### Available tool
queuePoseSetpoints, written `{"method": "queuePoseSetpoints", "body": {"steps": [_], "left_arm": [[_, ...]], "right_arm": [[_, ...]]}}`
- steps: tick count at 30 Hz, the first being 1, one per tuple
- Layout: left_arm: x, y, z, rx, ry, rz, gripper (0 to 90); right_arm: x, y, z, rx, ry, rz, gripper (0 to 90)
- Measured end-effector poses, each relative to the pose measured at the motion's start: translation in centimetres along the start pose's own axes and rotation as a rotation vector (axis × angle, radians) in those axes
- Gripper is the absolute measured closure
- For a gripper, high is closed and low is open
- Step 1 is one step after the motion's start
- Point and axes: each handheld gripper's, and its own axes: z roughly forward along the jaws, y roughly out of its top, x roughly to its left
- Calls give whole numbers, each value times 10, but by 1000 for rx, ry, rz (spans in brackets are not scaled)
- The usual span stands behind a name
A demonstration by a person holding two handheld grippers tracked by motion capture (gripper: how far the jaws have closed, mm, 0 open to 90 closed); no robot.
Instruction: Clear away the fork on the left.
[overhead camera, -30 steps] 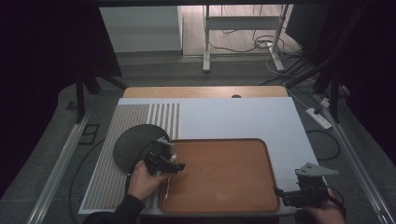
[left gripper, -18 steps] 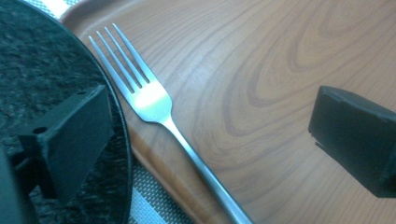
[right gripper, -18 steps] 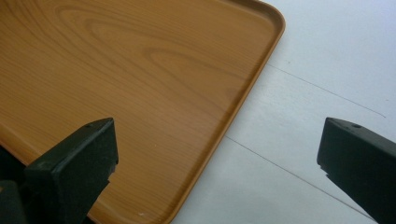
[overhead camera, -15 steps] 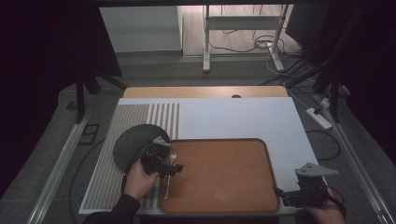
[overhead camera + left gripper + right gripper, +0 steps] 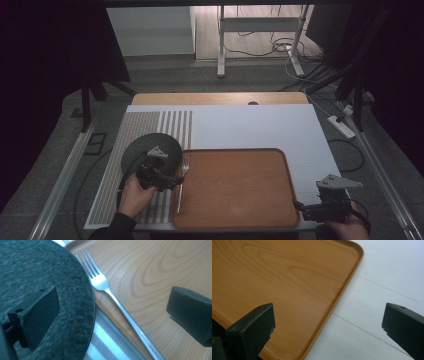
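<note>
**Silver metal fork on the tray's left edge, both grippers holding nothing**

The silver metal fork (image 5: 181, 180) sits lower left of centre in the high view, lying along the left rim of the brown wooden rectangular tray (image 5: 240, 210), tines pointing up-frame, right beside the dark grey round plate (image 5: 137, 150). The left gripper (image 5: 172, 181) has just been opening: jaws wide, fork lying free between them. The right gripper (image 5: 300, 206), bottom right, is spread wide too, over the tray's corner and the white table mat (image 5: 250, 125).
</note>
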Motion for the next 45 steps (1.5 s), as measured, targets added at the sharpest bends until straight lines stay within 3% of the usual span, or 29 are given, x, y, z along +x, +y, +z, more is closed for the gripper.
{"method": "queuePoseSetpoints", "body": {"steps": [7,23,32,38,45], "left_arm": [[5,-17,-15,-41,-12,-37,0],[3,-59,-45,-61,23,-89,0],[0,-75,-56,-64,36,-110,0],[-2,-82,-66,-107,56,-126,0],[-3,-88,-72,-118,83,-131,0]], "right_arm": [[0,0,0,1,-1,0,0],[0,0,0,2,-3,3,0],[0,0,0,2,-4,5,0],[0,0,0,3,-5,6,0],[0,0,0,7,-6,7,0]]}}
